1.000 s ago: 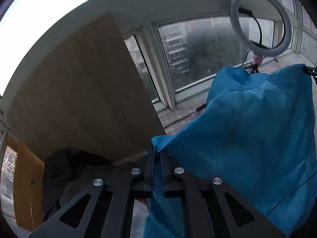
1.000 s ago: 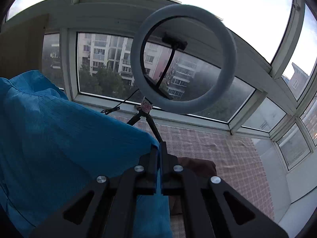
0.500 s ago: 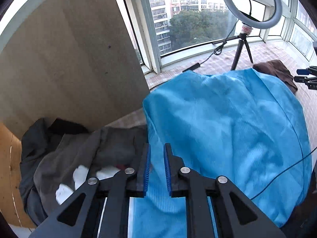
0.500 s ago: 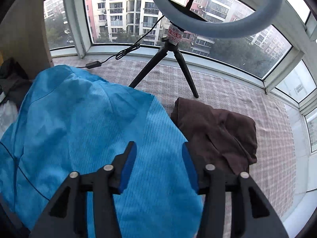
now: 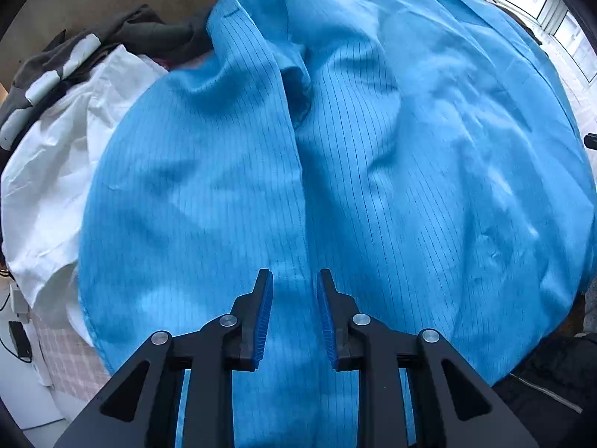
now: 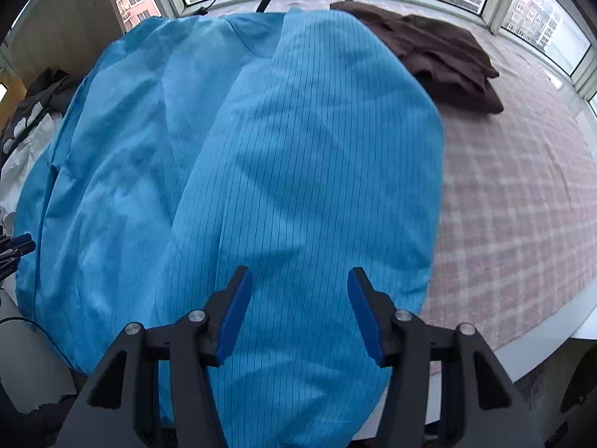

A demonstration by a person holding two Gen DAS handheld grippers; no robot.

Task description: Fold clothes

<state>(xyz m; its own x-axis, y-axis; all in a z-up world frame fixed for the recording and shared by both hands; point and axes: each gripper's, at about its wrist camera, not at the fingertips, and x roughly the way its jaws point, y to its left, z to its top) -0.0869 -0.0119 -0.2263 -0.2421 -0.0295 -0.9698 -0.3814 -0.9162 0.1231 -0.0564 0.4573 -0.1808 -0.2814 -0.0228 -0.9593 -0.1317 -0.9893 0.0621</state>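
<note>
A second ago both grippers pinched the blue garment [image 5: 373, 156] aloft; now it lies spread on the checked counter [image 6: 522, 201], ready for folding. At left a white garment [image 5: 48, 171] and grey clothes [image 5: 123, 33] are heaped, perhaps awaiting their turn. The left gripper [image 5: 294, 313] is slightly parted above the cloth, the right gripper [image 6: 298, 310] spread wide, both empty. A brown garment [image 6: 440, 52] sits folded far right. No containers show.

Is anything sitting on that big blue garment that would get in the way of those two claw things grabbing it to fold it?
Nothing visible does. The blue garment lies spread directly beneath both open tools, the left hand-held gripper and the right hand-held gripper. The brown garment and the white garment lie beside it, not on it.
</note>
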